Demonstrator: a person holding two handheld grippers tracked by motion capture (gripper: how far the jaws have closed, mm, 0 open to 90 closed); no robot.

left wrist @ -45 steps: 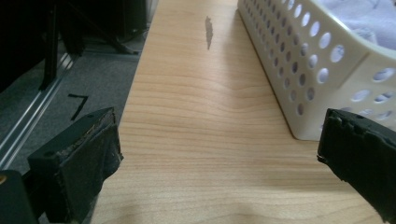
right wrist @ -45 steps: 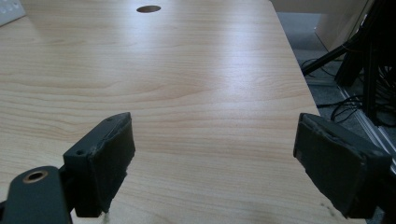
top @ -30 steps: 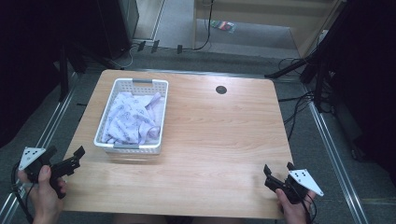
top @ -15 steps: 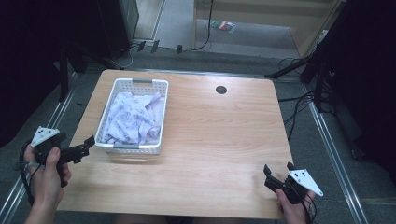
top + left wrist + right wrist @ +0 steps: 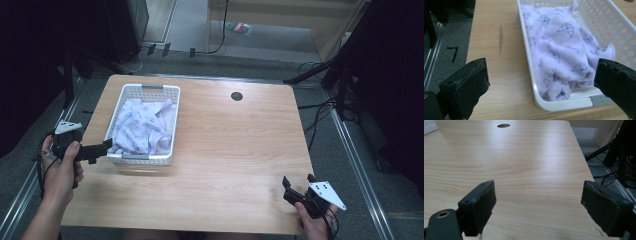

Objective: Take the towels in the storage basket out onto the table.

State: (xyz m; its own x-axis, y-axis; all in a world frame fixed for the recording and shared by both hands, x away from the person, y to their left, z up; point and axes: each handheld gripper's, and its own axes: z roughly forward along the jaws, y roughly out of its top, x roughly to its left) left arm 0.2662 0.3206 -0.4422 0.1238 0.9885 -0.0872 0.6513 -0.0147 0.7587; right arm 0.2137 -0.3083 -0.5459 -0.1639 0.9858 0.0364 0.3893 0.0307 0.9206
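Two wide-open, empty grippers. High view: left gripper (image 5: 106, 148) sits at the basket (image 5: 142, 160) corner; right gripper (image 5: 298, 183) rests far off. Left gripper view: cloth (image 5: 564, 55) lies ahead between the jaws; lift over the rim, then pinch a raised fold. Right gripper view: bare table (image 5: 524, 165) ahead.

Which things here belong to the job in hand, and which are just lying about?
In the job:
- lilac printed cloth
- white perforated basket
- left tongs, open, at the basket's near end

Lying about:
- round hole in tabletop
- cables on floor
- right tongs, open over bare table
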